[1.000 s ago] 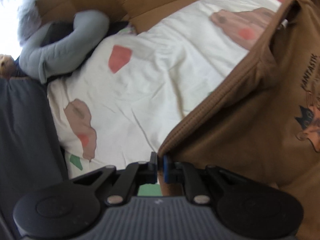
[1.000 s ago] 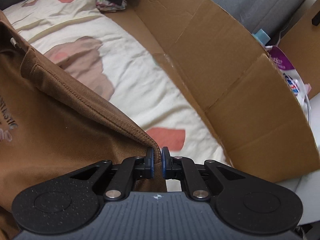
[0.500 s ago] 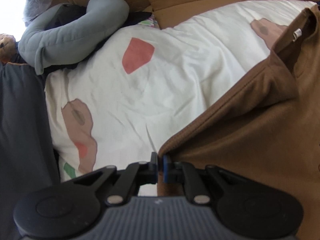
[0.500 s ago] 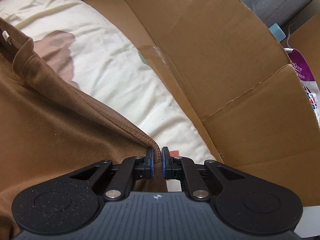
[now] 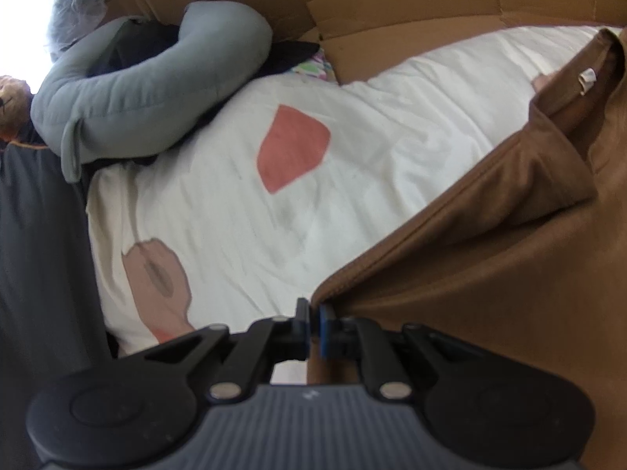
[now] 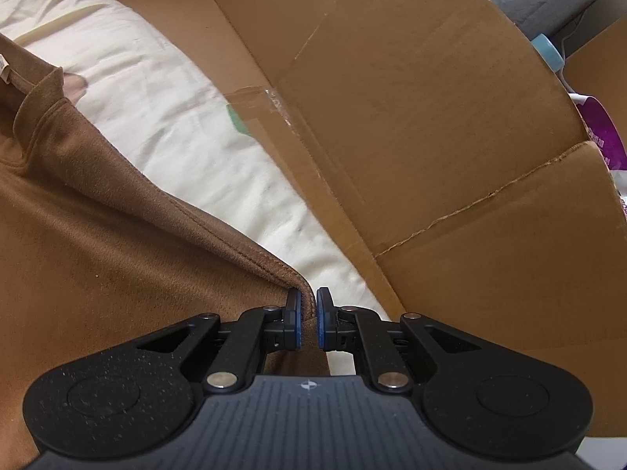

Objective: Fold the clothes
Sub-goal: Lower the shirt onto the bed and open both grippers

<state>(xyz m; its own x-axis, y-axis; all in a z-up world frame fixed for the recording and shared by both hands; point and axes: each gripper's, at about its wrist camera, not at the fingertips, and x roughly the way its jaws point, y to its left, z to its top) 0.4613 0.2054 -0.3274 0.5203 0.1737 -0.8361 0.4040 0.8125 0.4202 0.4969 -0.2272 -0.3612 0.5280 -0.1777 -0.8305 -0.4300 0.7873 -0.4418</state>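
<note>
1. Left wrist view: your left claw [image 5: 314, 323] is pinched tight on the stitched hem corner of the brown shirt [image 5: 490, 274], a soft, fleecy knit lying over the cream bedsheet [image 5: 219, 211] with its red and pinkish patches. A padded grey pillow [image 5: 156, 94] curves at the upper left, with flat cardboard [image 5: 392, 4] behind. Compared with half a second ago, the collar and its white tag sit lower and the shirt lies flatter.
2. Right wrist view: your right claw [image 6: 308, 323] now shows a narrow gap between its blue pads, the shirt's [image 6: 98, 243] ribbed hem corner just touching the left pad; earlier the pads were closer together. Creased cardboard [image 6: 411, 117] rises on the right.
</note>
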